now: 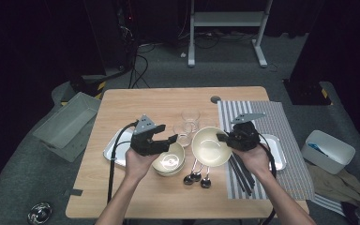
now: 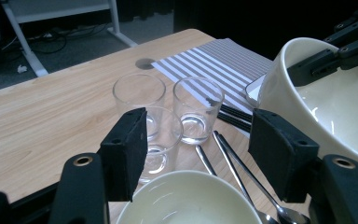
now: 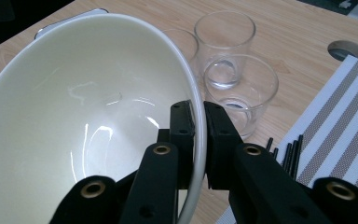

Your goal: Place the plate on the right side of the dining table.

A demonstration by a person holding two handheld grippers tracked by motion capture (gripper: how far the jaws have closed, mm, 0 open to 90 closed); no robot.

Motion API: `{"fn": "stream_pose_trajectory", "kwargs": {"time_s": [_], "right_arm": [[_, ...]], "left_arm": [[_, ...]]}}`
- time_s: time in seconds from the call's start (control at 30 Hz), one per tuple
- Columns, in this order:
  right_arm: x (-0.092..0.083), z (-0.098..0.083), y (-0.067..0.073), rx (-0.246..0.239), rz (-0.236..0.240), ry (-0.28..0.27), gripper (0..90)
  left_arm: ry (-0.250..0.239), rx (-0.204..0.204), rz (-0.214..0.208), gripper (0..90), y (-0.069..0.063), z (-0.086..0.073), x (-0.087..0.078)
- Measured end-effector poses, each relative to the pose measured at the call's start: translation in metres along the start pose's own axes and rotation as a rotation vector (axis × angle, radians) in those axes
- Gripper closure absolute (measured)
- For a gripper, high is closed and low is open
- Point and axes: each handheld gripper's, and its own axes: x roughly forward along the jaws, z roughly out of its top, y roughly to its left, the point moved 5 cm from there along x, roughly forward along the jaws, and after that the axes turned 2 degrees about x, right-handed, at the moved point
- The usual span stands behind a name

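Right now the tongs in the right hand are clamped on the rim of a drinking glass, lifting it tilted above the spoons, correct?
Not a glass. The right tongs are clamped on the rim of a cream bowl, as the right gripper view shows; it is tilted above the spoons in the high view.

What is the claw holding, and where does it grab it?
The right claw holds a cream bowl by its rim, one jaw inside, one outside. The left claw is open, holding nothing.
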Motion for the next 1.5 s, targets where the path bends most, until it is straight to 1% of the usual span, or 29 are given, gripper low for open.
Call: {"fn": "stream_pose_trajectory", "kwargs": {"time_s": [0.3, 0.53, 0.6, 0.9, 1.2, 1.3, 1.5], "right_arm": [[-0.006, -0.002, -0.004, 0.014, -0.013, -0.011, 83.6], [-0.011, -0.005, -0.009, 0.026, -0.015, -0.007, 83.6], [-0.012, -0.006, -0.010, 0.029, -0.023, -0.008, 83.6], [-0.015, -0.007, -0.014, 0.037, -0.024, -0.018, 83.6], [-0.018, -0.007, -0.016, 0.044, -0.027, -0.026, 83.6], [-0.019, -0.007, -0.016, 0.048, -0.027, -0.027, 83.5], [-0.019, -0.008, -0.017, 0.049, -0.029, -0.027, 83.6]], "left_arm": [[0.000, 0.000, 0.032, 37.6, 0.006, -0.005, -0.010], [0.000, -0.025, 0.052, 37.9, 0.013, -0.013, -0.015], [-0.001, -0.028, 0.056, 38.0, 0.015, -0.015, -0.017], [-0.004, -0.035, 0.074, 38.0, 0.019, -0.021, -0.023], [-0.006, -0.068, 0.099, 38.0, 0.027, -0.036, -0.031], [-0.008, -0.090, 0.105, 38.0, 0.030, -0.040, -0.034], [-0.014, -0.093, 0.130, 38.0, 0.033, -0.045, -0.039]]}}
